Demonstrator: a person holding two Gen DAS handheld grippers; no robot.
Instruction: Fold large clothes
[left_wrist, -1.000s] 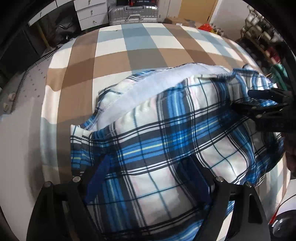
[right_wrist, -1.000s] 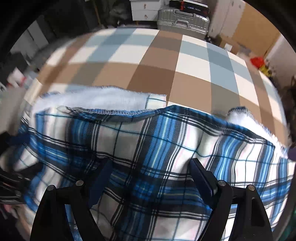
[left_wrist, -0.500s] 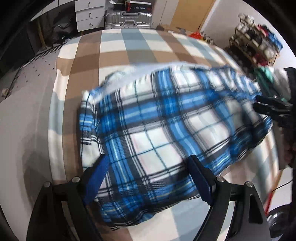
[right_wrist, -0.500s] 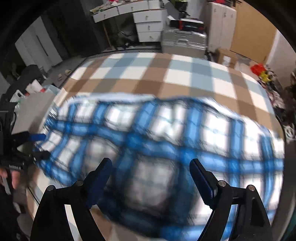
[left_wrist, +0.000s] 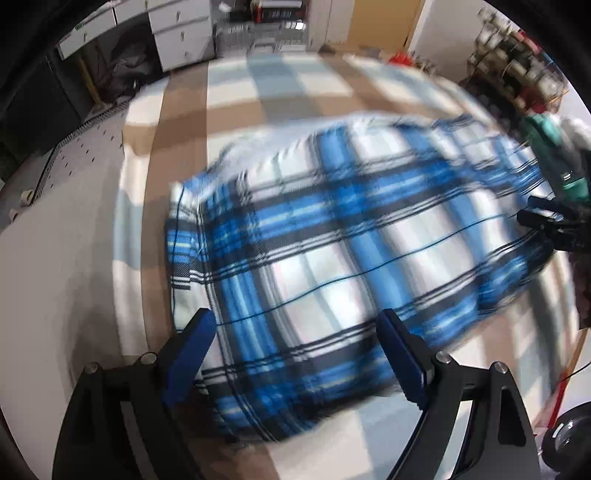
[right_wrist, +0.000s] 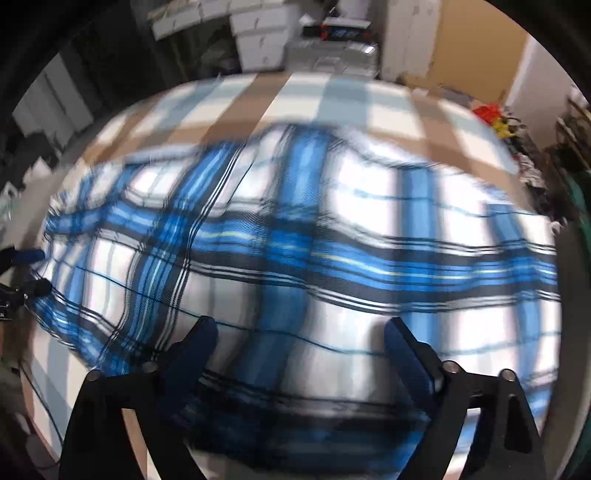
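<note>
One plaid garment, two tools, one checked bed

One blue, white and black plaid garment, blurred in both views, lies spread on the brown, white and pale-blue checked bed. Left tool: two blue-padded fingers spread and widening, cloth below them, not pinched. Right tool: two fingers spread and widening above the garment, gripping nothing. One silver suitcase and one white drawer unit stand beyond the bed.

Right claw opening, empty, above blurred plaid garment.
</note>
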